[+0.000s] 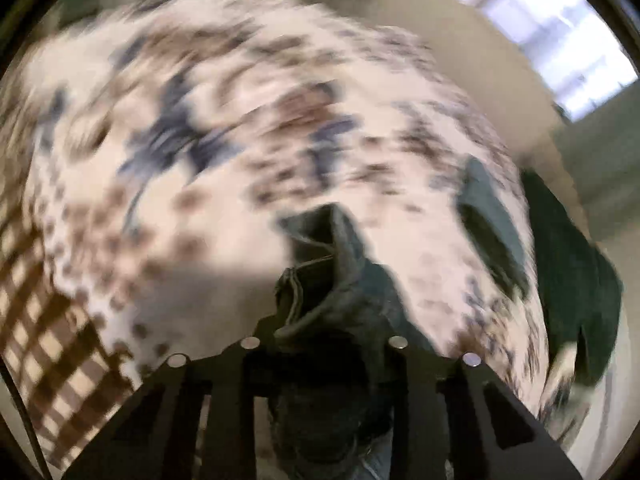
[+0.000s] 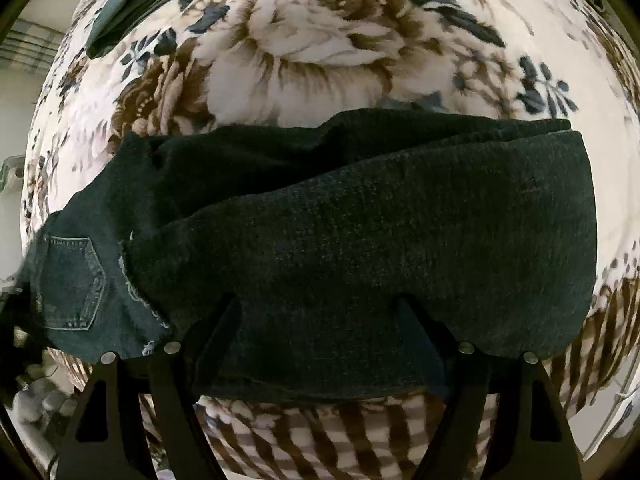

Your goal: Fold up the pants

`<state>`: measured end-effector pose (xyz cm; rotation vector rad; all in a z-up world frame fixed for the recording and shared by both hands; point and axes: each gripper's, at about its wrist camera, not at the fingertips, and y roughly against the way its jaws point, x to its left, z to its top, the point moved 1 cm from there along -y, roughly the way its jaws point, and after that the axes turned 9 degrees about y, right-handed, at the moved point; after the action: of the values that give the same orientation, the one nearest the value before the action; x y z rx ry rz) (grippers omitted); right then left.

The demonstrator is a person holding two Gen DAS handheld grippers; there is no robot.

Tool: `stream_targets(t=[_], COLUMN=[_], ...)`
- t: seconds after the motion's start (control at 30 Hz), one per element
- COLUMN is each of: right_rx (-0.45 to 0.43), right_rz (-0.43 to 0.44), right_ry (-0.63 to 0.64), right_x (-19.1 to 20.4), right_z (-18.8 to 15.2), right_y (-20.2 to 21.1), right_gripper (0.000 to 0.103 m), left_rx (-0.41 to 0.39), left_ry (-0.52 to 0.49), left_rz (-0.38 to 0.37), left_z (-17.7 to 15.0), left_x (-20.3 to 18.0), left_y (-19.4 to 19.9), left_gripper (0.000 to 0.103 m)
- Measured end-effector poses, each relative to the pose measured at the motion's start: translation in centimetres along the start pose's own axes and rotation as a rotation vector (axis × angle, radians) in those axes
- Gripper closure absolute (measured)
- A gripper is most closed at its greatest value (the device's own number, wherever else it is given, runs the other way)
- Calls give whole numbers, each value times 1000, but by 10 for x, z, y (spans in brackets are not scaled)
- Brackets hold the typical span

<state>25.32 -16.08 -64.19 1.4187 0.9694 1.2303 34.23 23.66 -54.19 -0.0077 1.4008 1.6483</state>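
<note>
A floral blanket in cream, brown and blue, checked along its near edge, covers the bed; a bright window shows in the blurred left view. The dark jeans lie folded across the blanket, back pocket at left. The right gripper hangs released over them, fingers spread wide. The left gripper is clenched on a bunched fold of denim.

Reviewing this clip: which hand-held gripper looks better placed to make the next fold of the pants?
Probably the left hand-held gripper: it is already shut on a bunch of the dark pants. The right hand-held gripper stands open over the folded legs on the floral blanket, gripping nothing.
</note>
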Motion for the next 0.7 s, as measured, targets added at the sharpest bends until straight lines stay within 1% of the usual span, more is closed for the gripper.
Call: stream_targets(t=[0.03, 0.13, 0.2, 0.23, 0.3, 0.37, 0.4, 0.47, 0.5, 0.57, 0.63, 0.7], right_rx=[-2, -12, -27, -35, -52, -72, -78, -86, -87, -83, -77, -70], right_rz=[0, 11, 15, 19, 27, 28, 23, 17, 13, 30, 87, 151], right_ry=[2, -10, -28, -38, -57, -76, -86, -102, -113, -134, -158, -172], right_x=[-3, -13, -24, -31, -46, -65, -75, -92, -102, -121, -138, -149], right_z=[1, 1, 1, 1, 0, -2, -3, -5, -6, -9, -10, -9], right_y=[4, 14, 24, 29, 41, 53, 58, 65, 67, 68, 68, 65], right_gripper=[21, 21, 21, 21, 21, 21, 21, 21, 21, 21, 21, 21], left_rx=[-6, -8, 15, 37, 94, 171, 222, 296, 326, 385, 413, 418], left_ry=[-52, -201, -279, -351, -428, -528, -581, -668, -694, -752, -783, -796], left_rz=[-11, -84, -146, -163, -201, -211, -204, -155, -138, -68, -19, -6], left_z=[-3, -23, -48, -69, -103, -150, -179, -223, -239, -275, -293, -302], left_x=[-16, -71, -100, -123, -151, -178, -190, -199, -201, -200, -194, -192], left_y=[9, 36, 54, 60, 62, 55, 46, 28, 18, -3, -19, -17], left_gripper=[82, 82, 83, 83, 83, 83, 83, 83, 83, 83, 84, 84])
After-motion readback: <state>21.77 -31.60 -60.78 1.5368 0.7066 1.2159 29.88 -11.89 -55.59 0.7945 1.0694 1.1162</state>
